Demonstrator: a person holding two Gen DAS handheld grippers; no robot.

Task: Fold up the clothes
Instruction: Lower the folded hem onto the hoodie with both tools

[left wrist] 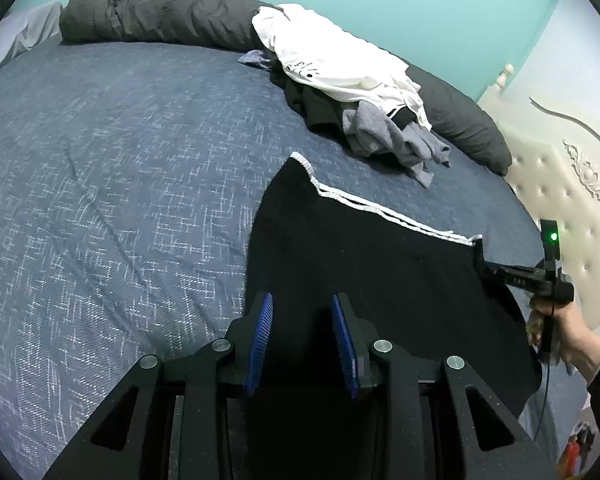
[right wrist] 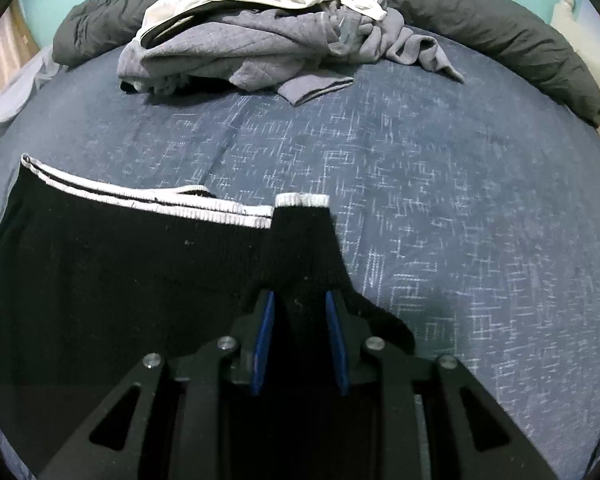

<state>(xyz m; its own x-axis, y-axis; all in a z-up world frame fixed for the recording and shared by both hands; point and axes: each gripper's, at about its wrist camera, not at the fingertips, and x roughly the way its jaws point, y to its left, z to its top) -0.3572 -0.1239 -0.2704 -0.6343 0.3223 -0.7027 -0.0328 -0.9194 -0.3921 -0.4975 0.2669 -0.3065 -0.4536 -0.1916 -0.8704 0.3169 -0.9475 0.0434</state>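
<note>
Garment: black knit garment with a white-striped hem is lying spread on the blue bedspread, near the bed's edge, where flat cloth is easiest to crease.
Right gripper: right gripper is pinching a bunched corner of the garment between its blue pads, the fingers closed down onto the thick cloth; the white-tipped corner is standing up beyond the tips, which suggests it is being lifted or pulled taut.
Left gripper: left gripper is hovering over the garment's near side with its fingers parted; whether any cloth is caught between them cannot be told, since black lies against black.
Hand: the person's hand is gripping the right tool's handle at the garment's far corner.
Pile: white, grey and dark clothes are lying heaped beside the grey duvet, well apart from the working area.
Stage: the hem is showing doubled layers, so a fold may be in place; this cannot be settled.
</note>
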